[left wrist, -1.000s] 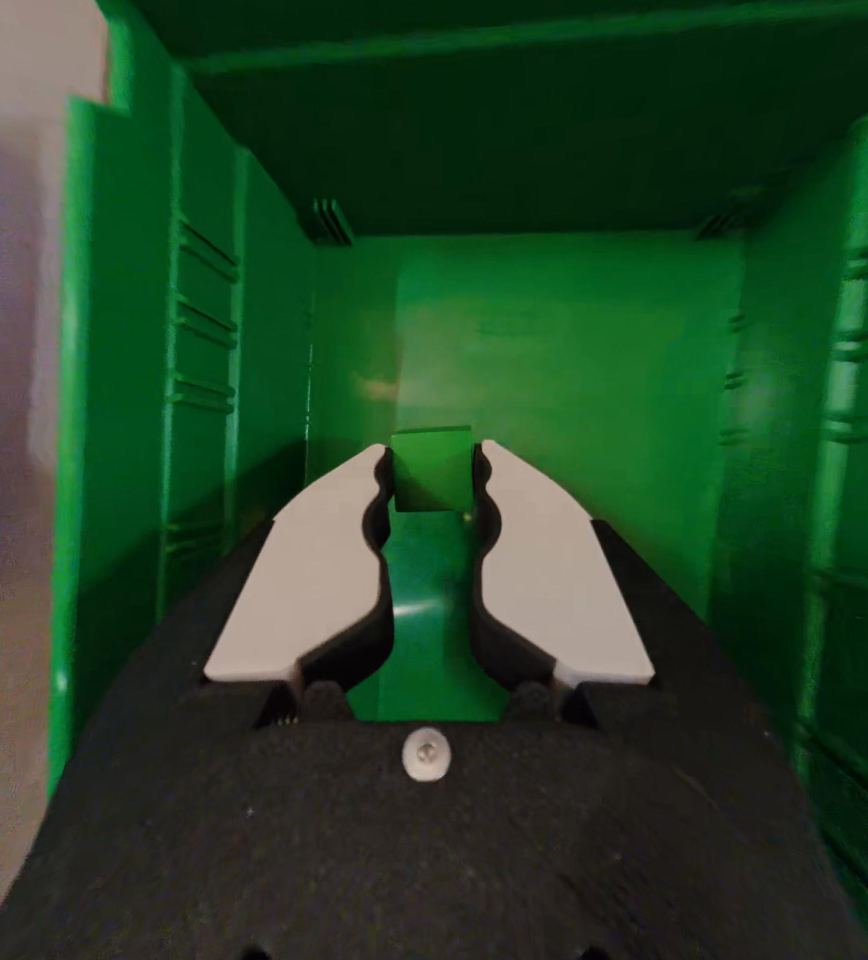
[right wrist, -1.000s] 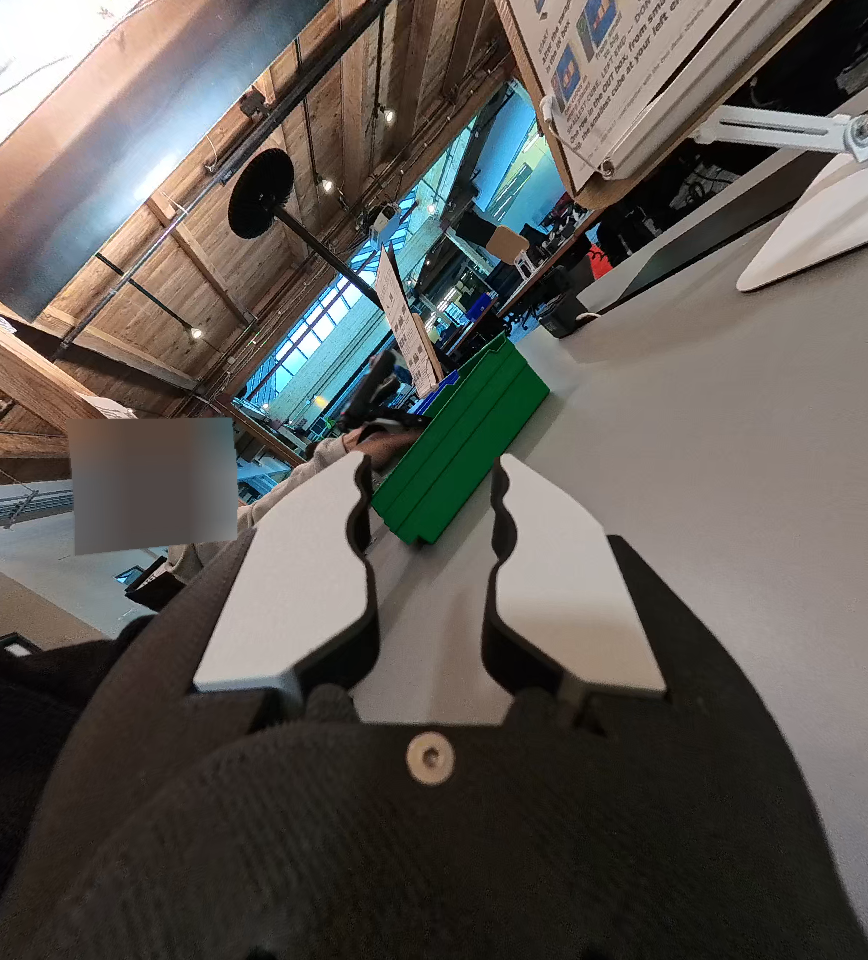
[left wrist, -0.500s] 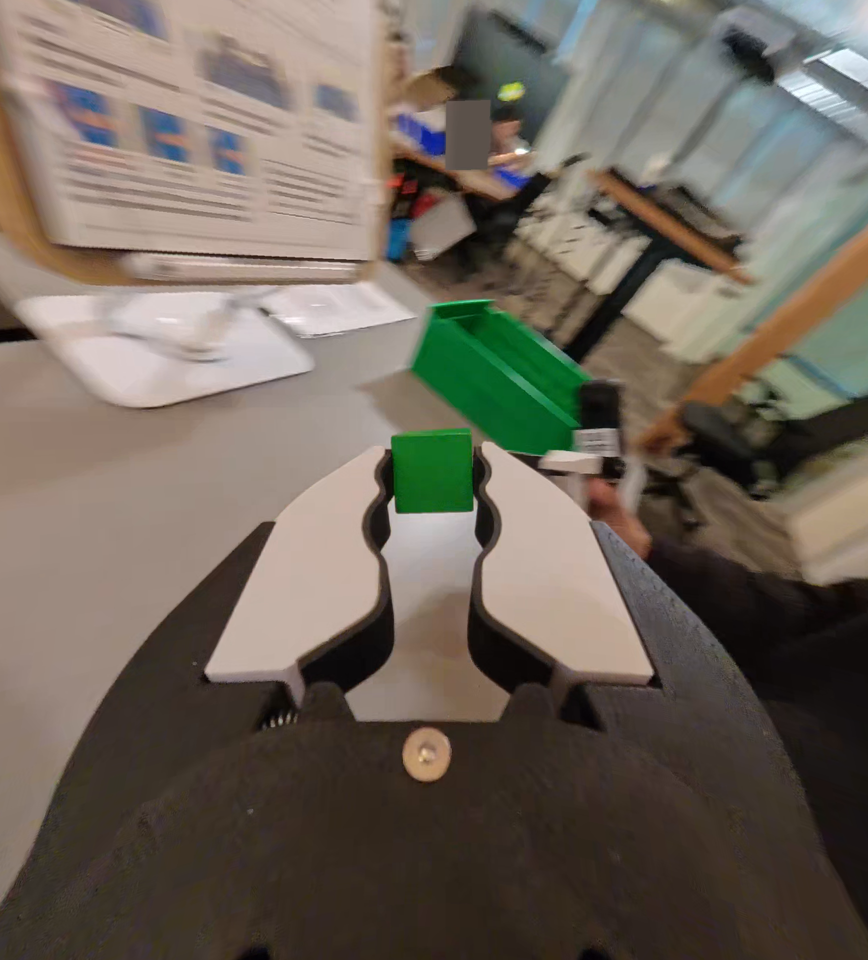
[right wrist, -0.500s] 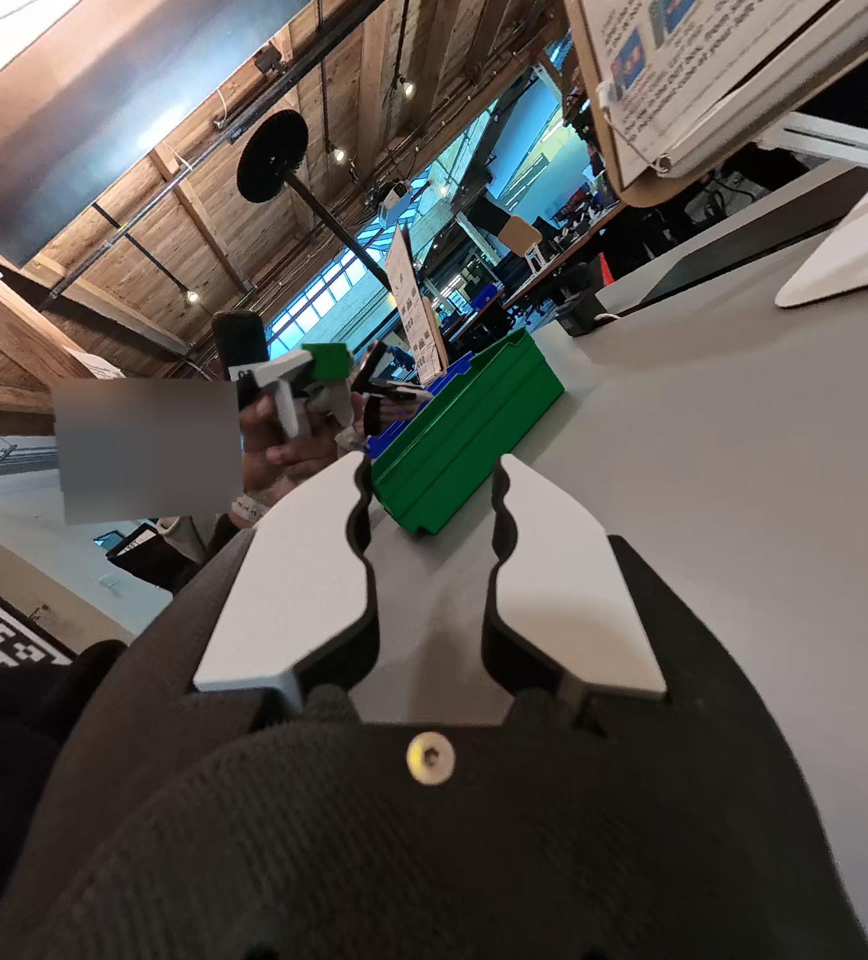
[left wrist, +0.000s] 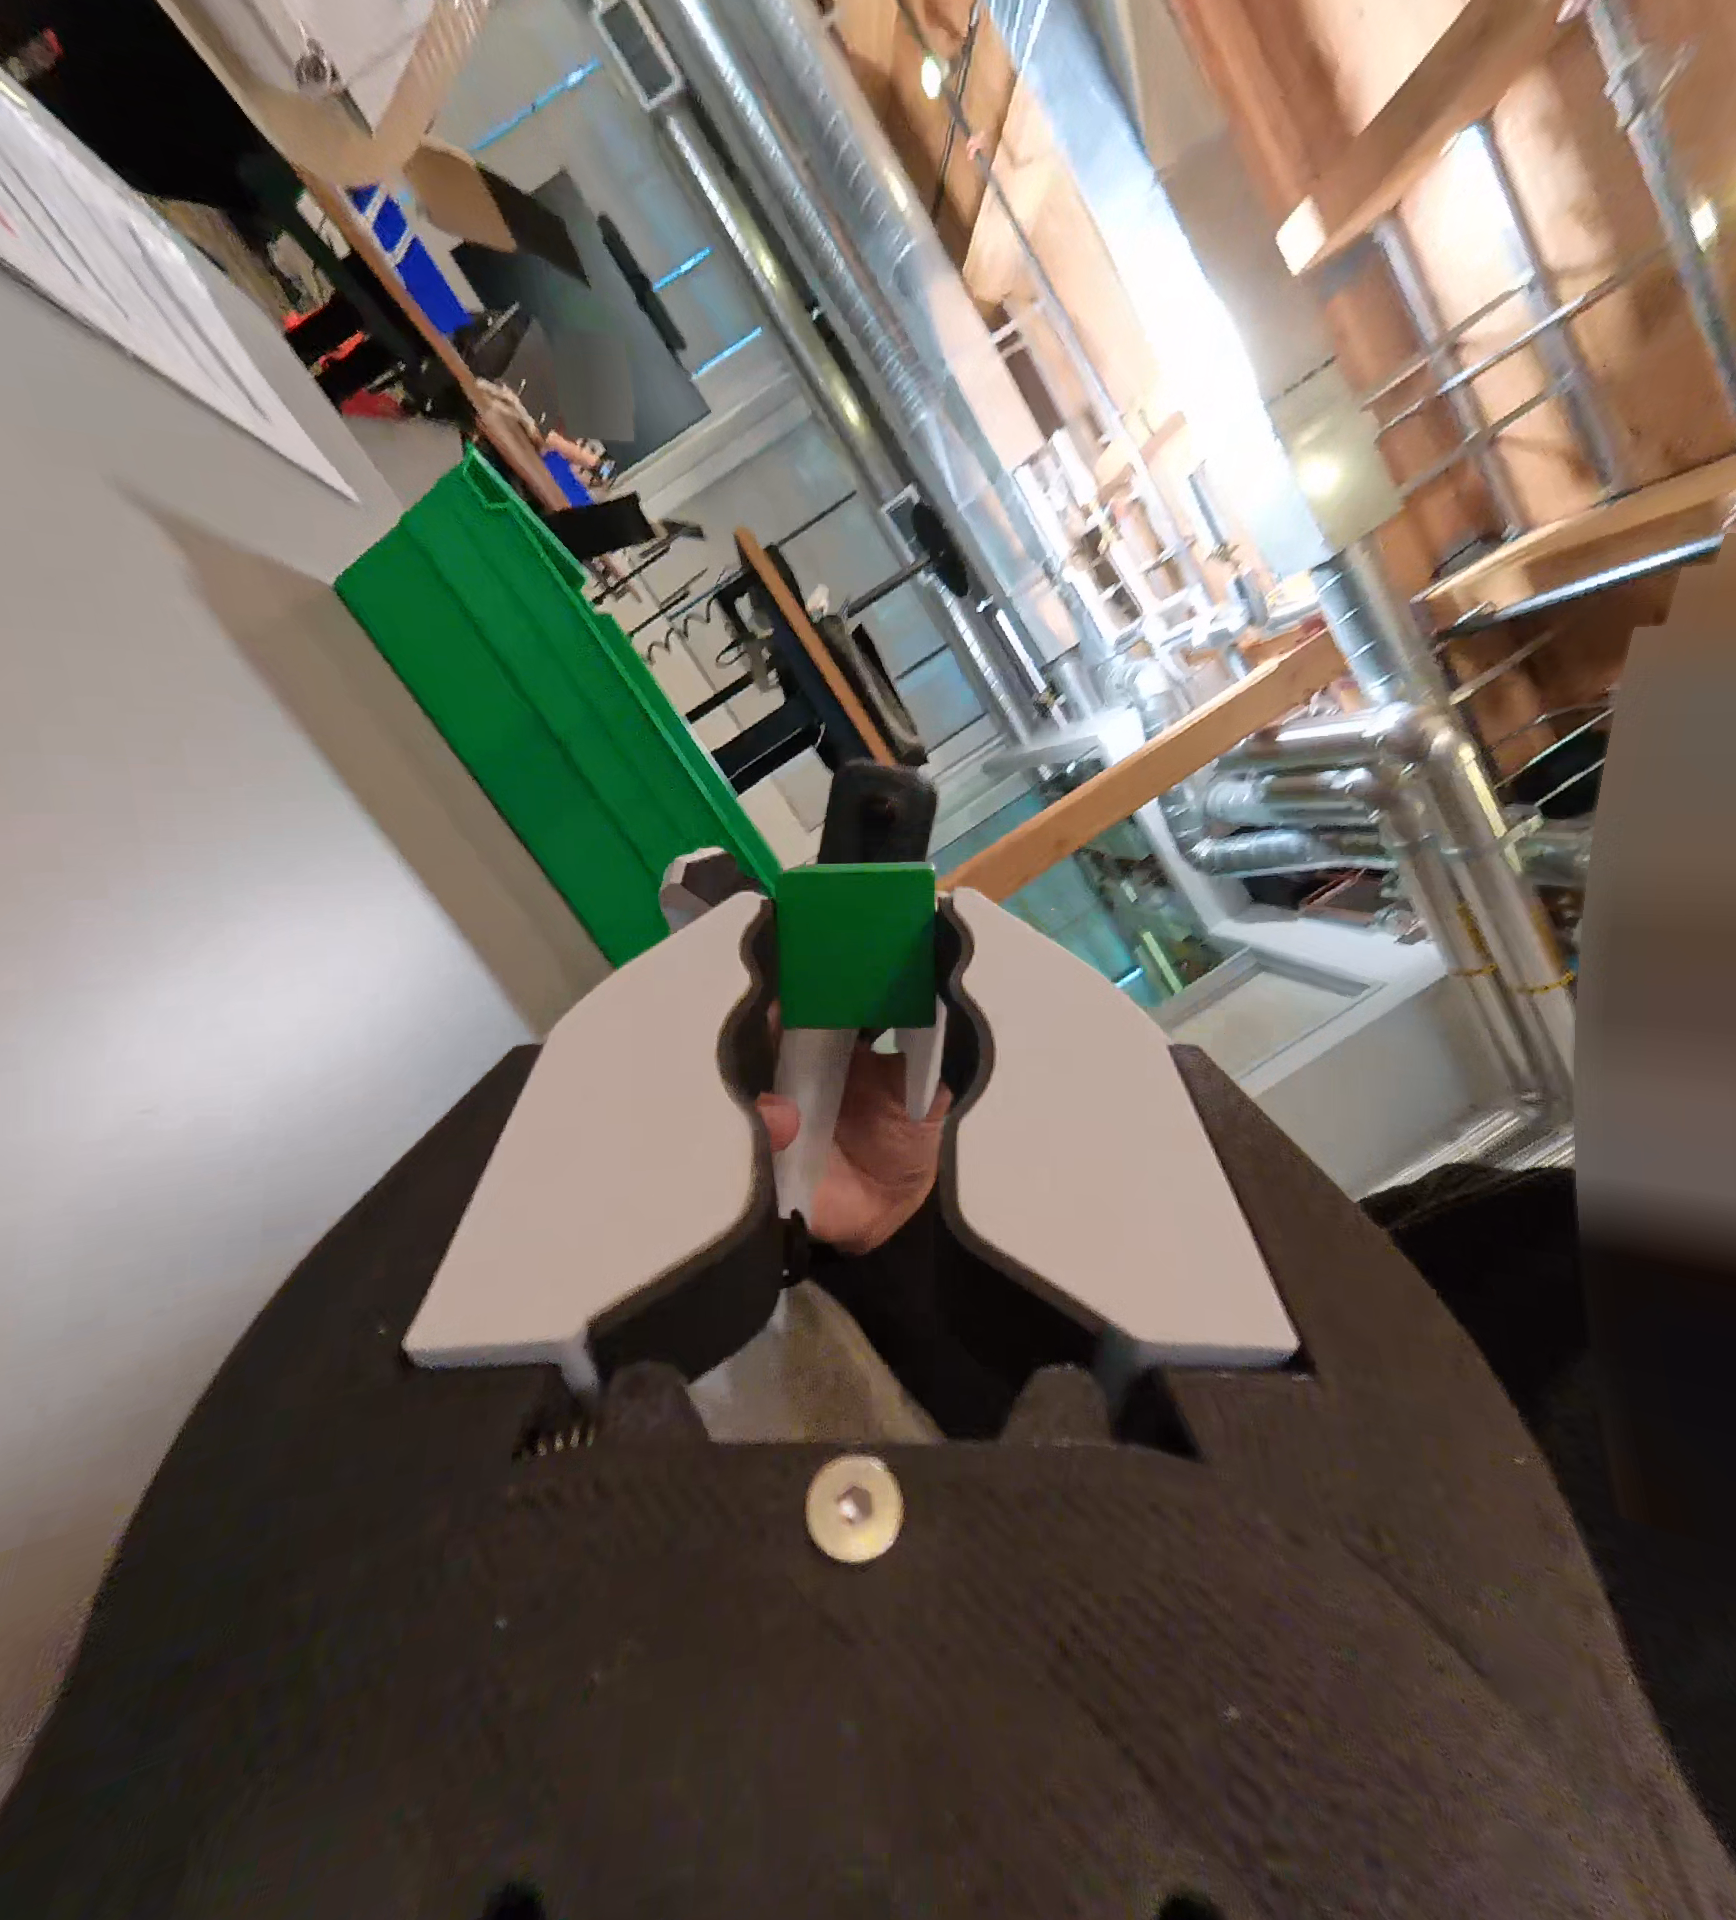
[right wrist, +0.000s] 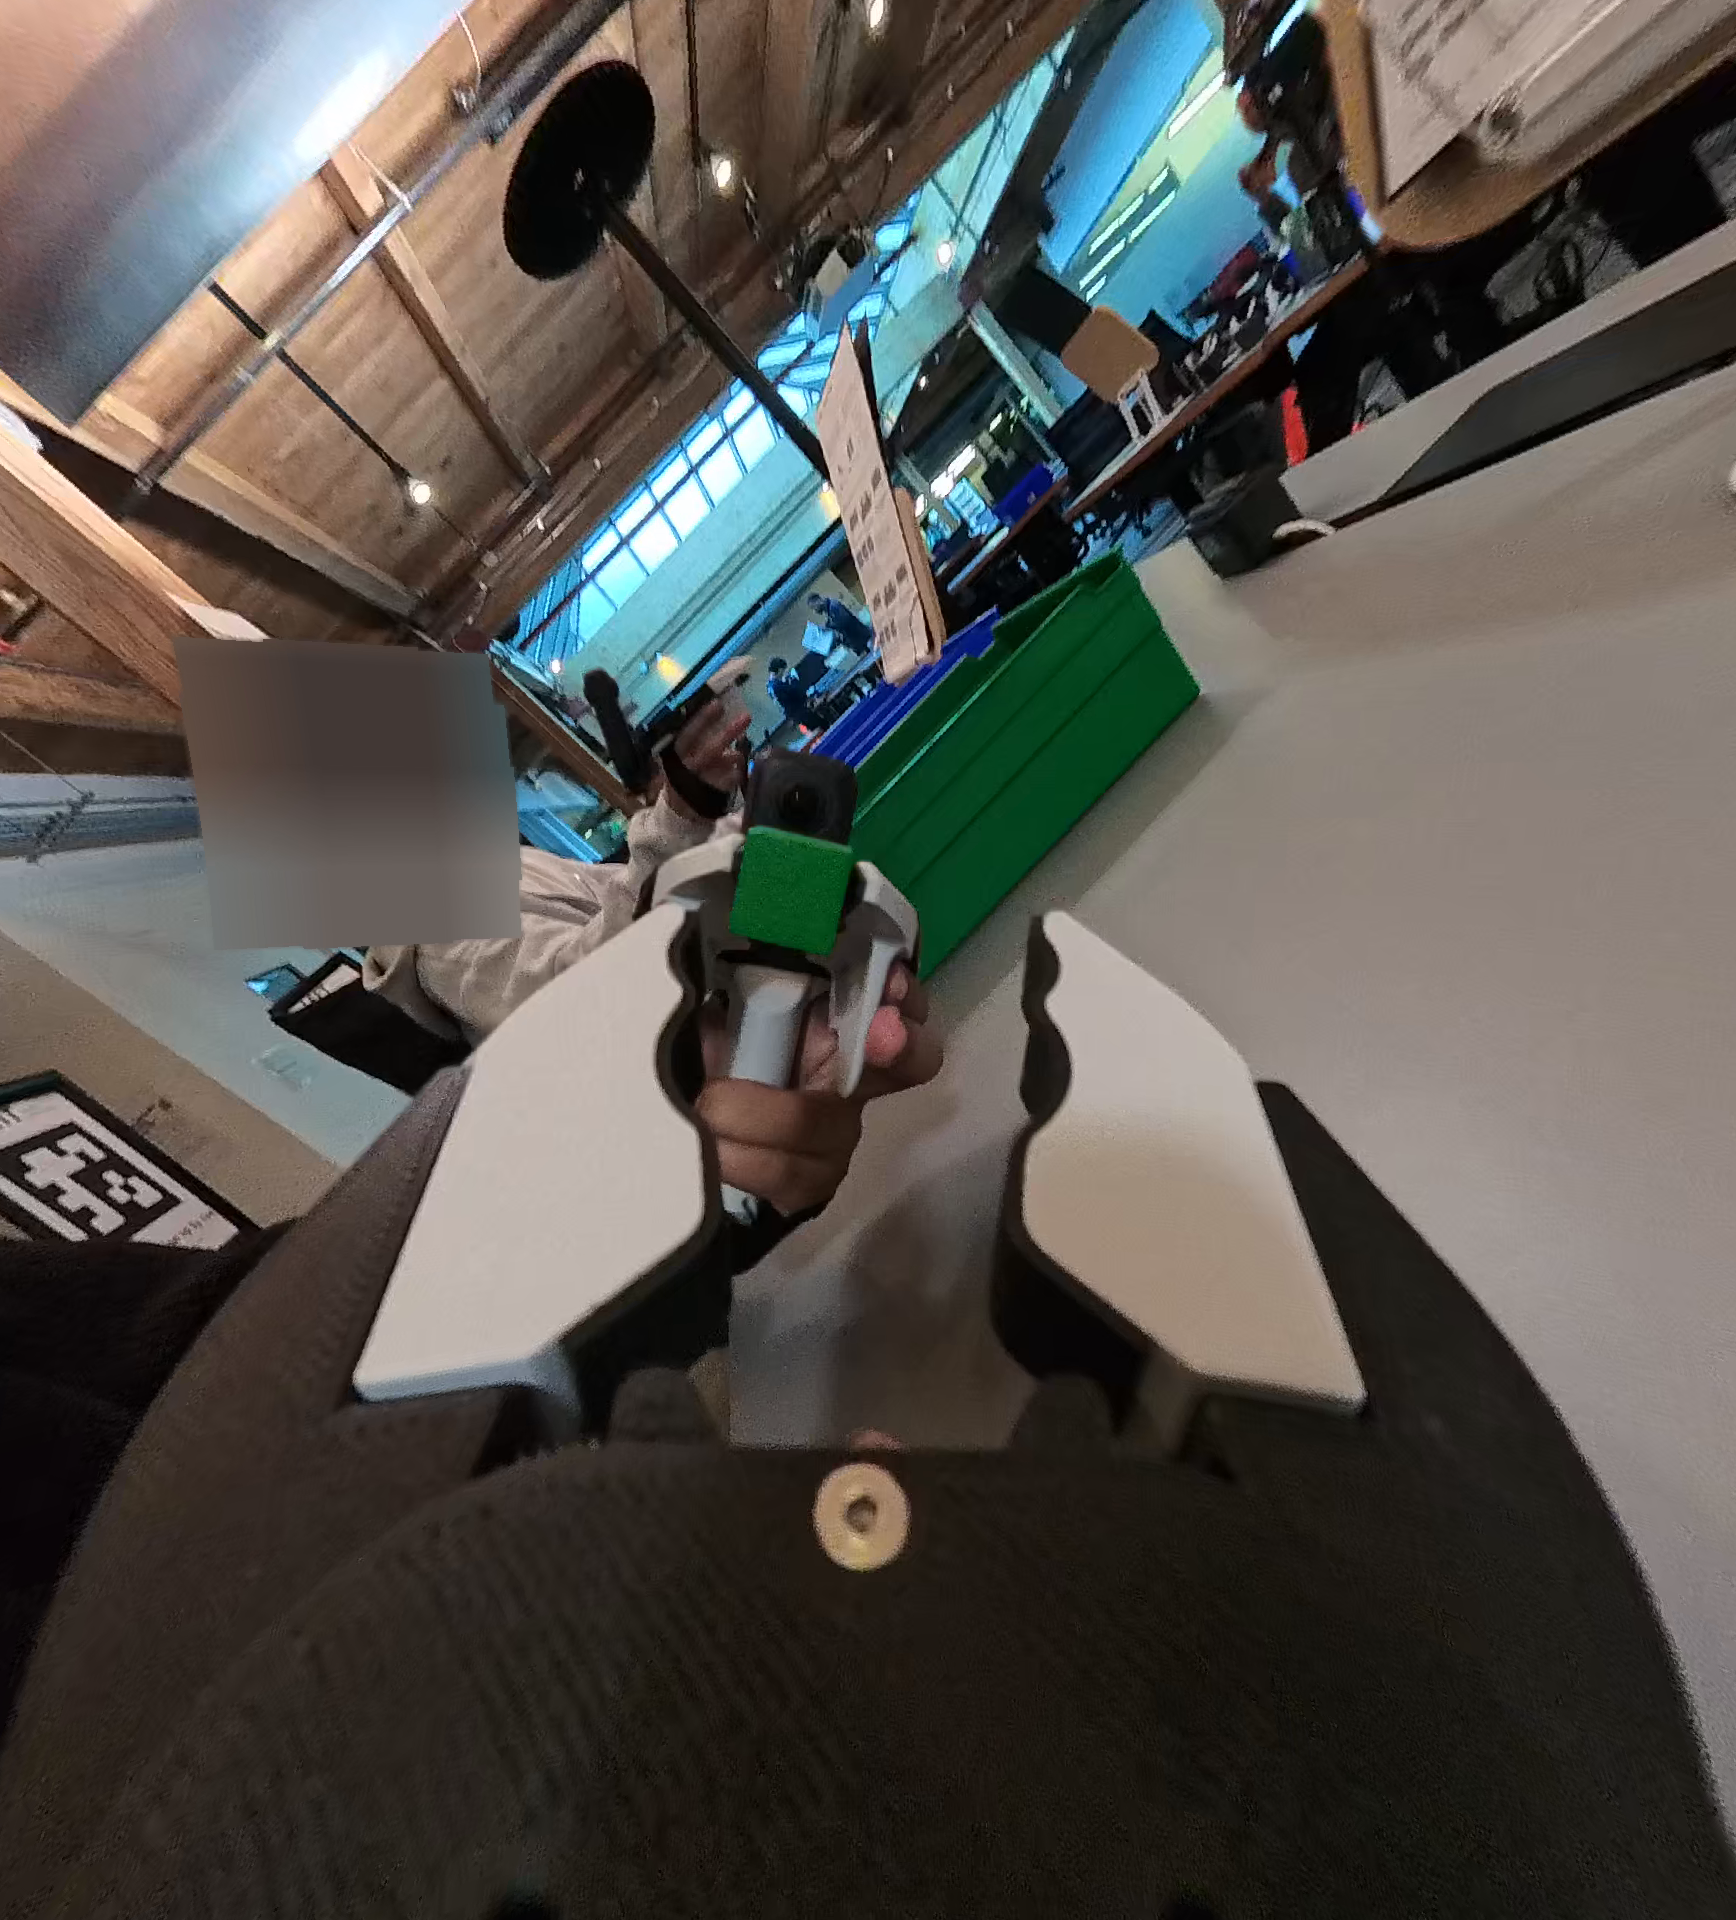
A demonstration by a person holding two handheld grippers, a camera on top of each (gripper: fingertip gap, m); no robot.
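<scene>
Green cube (left wrist: 856,943): clamped between the fingertips of your left tool (left wrist: 856,951), held in the air off the grey desk (left wrist: 116,935). Your right tool (right wrist: 859,961) faces it, jaws spread wide and empty, cube just beyond its tips. Half a second ago the tools stood well apart; green bin (right wrist: 1025,764) unmoved.

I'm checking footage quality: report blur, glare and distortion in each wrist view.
Left wrist view: the left gripper and its green cube are sharp; the pipes and beams behind smear with motion, and ceiling lamps blow out at top right. Right wrist view: the right gripper is crisp, the green bin slightly soft, the background blurred. Both show wide-angle bending and a tilted horizon.
</scene>
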